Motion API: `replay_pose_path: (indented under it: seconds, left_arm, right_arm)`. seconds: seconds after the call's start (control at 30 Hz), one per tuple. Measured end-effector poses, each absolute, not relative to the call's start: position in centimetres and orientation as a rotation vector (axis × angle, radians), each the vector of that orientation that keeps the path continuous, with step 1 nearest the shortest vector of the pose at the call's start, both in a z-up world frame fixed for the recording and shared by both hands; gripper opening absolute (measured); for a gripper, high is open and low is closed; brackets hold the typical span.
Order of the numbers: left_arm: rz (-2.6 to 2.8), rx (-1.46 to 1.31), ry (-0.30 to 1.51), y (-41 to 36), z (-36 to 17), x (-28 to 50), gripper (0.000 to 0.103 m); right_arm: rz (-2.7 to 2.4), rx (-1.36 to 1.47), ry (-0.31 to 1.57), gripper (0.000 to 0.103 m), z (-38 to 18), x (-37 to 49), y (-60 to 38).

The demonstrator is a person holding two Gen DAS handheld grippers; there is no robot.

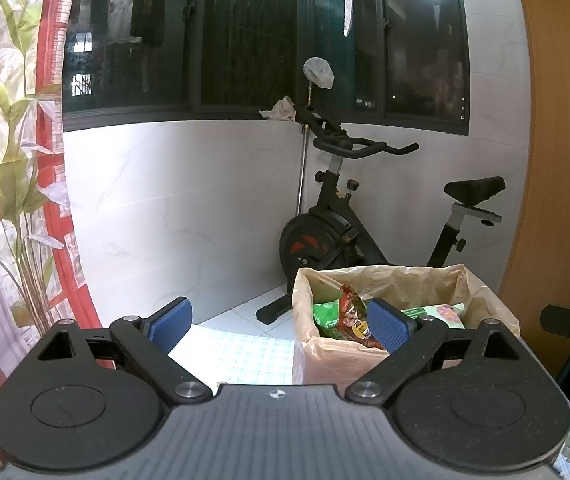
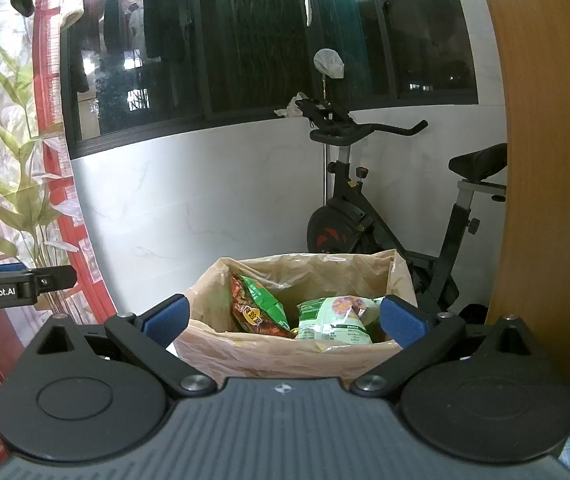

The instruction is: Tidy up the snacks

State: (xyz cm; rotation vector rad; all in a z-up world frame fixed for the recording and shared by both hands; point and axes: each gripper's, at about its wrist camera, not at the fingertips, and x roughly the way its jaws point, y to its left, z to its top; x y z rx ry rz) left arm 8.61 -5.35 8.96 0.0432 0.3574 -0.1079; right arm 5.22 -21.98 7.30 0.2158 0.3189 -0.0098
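Note:
A box lined with a tan plastic bag (image 1: 409,280) (image 2: 309,356) stands on the table and holds snack packets. A red and green packet (image 1: 351,316) (image 2: 259,306) leans at the left inside it, and a pale green packet (image 1: 443,314) (image 2: 333,318) lies at the right. My left gripper (image 1: 281,326) is open and holds nothing; it sits left of the box, with its right blue pad in front of the box's opening. My right gripper (image 2: 283,320) is open and holds nothing, its fingers spread to either side of the box's near wall.
An exercise bike (image 1: 349,220) (image 2: 369,208) stands behind the box against the white tiled wall. A wooden panel (image 1: 561,160) (image 2: 553,140) rises at the right. A curtain with a leaf print (image 1: 9,160) hangs at the left. The tablecloth (image 1: 237,354) is checked.

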Motion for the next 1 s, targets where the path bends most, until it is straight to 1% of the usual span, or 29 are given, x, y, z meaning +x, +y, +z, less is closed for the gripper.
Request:
replay_pose_path:
  seconds: [1.0]
  left_arm:
    - [-0.112, 0.024, 0.394, -5.02, 8.35, 9.25, 0.096]
  right_arm:
    - [-0.014, 0.221, 0.339, 0.103, 6.46, 5.40, -21.73]
